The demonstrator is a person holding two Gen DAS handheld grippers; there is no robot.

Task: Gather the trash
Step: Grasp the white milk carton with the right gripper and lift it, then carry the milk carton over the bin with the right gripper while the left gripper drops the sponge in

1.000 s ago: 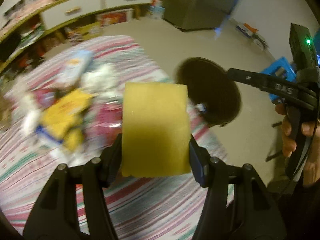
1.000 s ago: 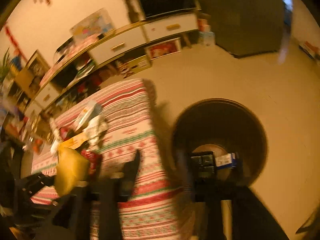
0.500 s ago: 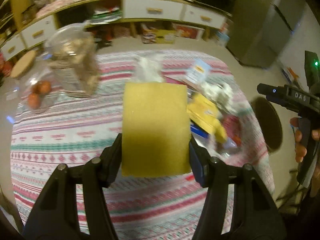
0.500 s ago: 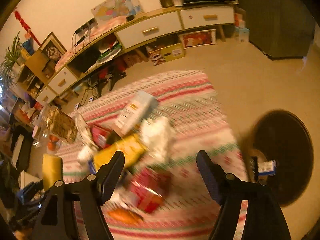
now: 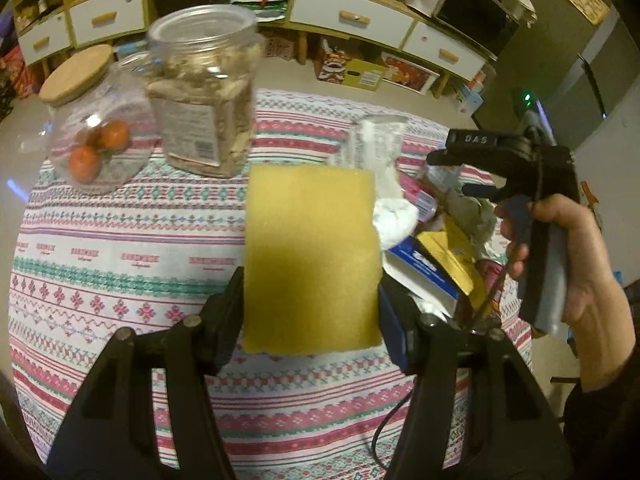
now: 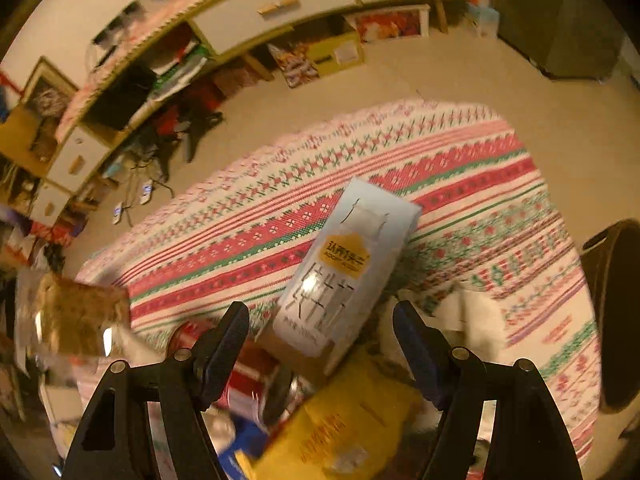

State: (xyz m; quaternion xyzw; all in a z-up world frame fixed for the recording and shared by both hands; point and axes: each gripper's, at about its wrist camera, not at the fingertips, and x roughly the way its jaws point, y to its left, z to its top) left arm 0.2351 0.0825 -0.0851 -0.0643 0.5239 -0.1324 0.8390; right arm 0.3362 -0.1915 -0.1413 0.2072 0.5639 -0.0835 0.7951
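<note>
My left gripper (image 5: 310,280) is shut on a yellow sponge (image 5: 312,240), held above the striped tablecloth (image 5: 120,248). To its right lies a trash pile: white tissue (image 5: 394,216), a blue-and-white box (image 5: 424,272) and a yellow packet (image 5: 452,252). A hand (image 5: 580,272) holds my right gripper (image 5: 452,174) over that pile. In the right wrist view, the right gripper (image 6: 320,312) stands open, pointing down over a light-blue carton (image 6: 344,268); nothing is pressed by its pads. Below it lie the yellow packet (image 6: 352,424) and a red wrapper (image 6: 248,380).
A clear jar of snacks (image 5: 204,92), a cork-lidded glass jar holding orange fruit (image 5: 92,128) and a plastic cup (image 5: 376,140) stand on the far side of the table. A dark round bin (image 6: 616,312) sits on the floor to the table's right. Drawers (image 5: 348,12) line the wall.
Both hands swung from the bin side back over the table. The sponge stays gripped on the left. The right gripper now hangs lower over the trash pile, jaws a little wider.
</note>
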